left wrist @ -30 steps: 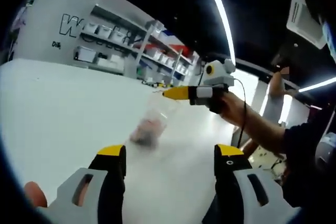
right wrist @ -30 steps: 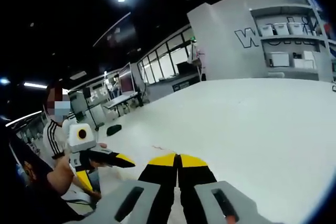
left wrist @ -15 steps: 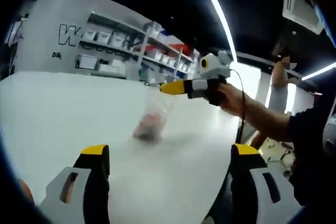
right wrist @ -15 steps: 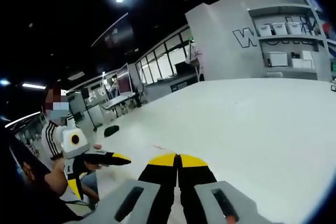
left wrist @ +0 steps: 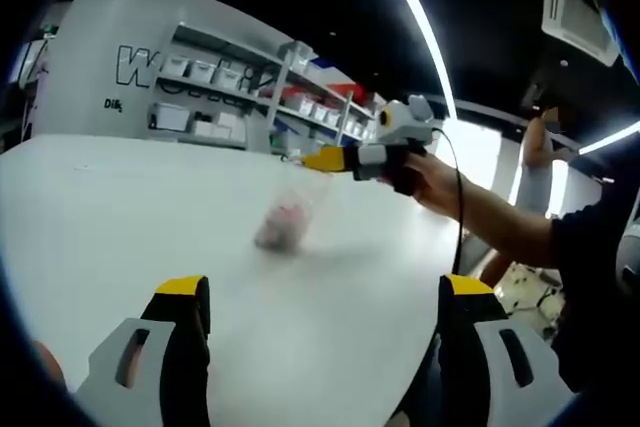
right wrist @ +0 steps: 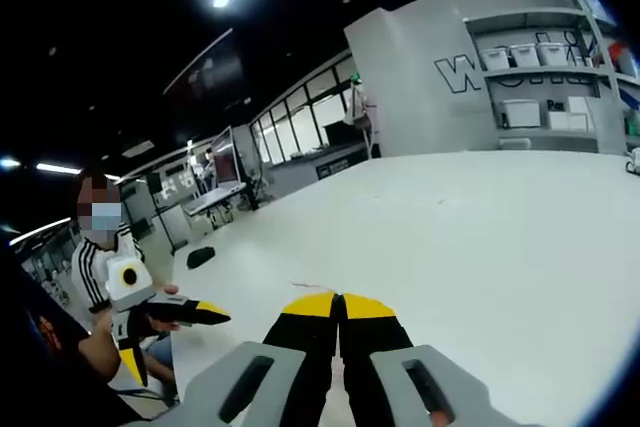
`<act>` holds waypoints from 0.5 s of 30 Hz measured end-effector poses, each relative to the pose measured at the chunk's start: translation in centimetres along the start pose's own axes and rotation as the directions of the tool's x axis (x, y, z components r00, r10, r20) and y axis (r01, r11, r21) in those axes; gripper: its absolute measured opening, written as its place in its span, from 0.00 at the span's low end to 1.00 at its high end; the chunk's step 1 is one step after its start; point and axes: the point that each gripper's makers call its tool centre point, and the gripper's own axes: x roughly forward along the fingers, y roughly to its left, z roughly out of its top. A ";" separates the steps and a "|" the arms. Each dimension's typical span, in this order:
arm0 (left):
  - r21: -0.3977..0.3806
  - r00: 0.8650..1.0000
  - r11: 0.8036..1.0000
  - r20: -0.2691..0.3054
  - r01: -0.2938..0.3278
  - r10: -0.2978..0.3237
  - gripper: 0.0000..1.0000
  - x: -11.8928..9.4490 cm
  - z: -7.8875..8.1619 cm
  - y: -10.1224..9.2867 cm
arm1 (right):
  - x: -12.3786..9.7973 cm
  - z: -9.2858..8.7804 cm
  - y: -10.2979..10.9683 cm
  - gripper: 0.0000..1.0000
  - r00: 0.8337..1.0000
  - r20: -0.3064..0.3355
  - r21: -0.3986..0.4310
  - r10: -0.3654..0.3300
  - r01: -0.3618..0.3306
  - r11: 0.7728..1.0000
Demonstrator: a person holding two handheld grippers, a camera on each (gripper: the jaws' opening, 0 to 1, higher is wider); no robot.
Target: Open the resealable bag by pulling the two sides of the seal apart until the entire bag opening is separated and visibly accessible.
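In the left gripper view a clear resealable bag (left wrist: pixel 285 219) with pinkish contents hangs blurred over the white table (left wrist: pixel 120 217). Its top is pinched under the yellow tip of my right gripper (left wrist: pixel 322 158), which comes in from the right in a hand. My left gripper (left wrist: pixel 325 292) stands wide open in the foreground, short of the bag, with nothing between its jaws. In the right gripper view the right gripper (right wrist: pixel 338 303) has its yellow tips pressed together; the bag is hidden behind them. The left gripper (right wrist: pixel 195 311) shows low at the left, apart from it.
The white table (right wrist: pixel 470 227) stretches wide to a grey wall with shelves of boxes (left wrist: pixel 200 97). A small dark object (right wrist: pixel 200 256) lies near the table's far edge. A person in a striped jacket (right wrist: pixel 100 267) stands at the left.
My left gripper's jaws spread wider a second ago and have stayed so. In the right gripper view the left gripper has drawn back to the left. The bag still hangs from the right gripper.
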 end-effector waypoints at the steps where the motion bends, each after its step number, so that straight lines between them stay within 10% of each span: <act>1: 0.000 1.000 1.000 0.002 0.000 0.000 0.94 0.0 0.0 0.0 | 0.1 0.1 -0.1 0.00 1.000 0.000 -0.001 -0.002 0.002 1.000; 15: 0.004 1.000 1.000 0.013 -0.018 0.018 0.93 -0.7 0.6 0.6 | 3.5 3.0 -3.4 0.00 0.999 0.015 0.003 -0.041 0.041 0.999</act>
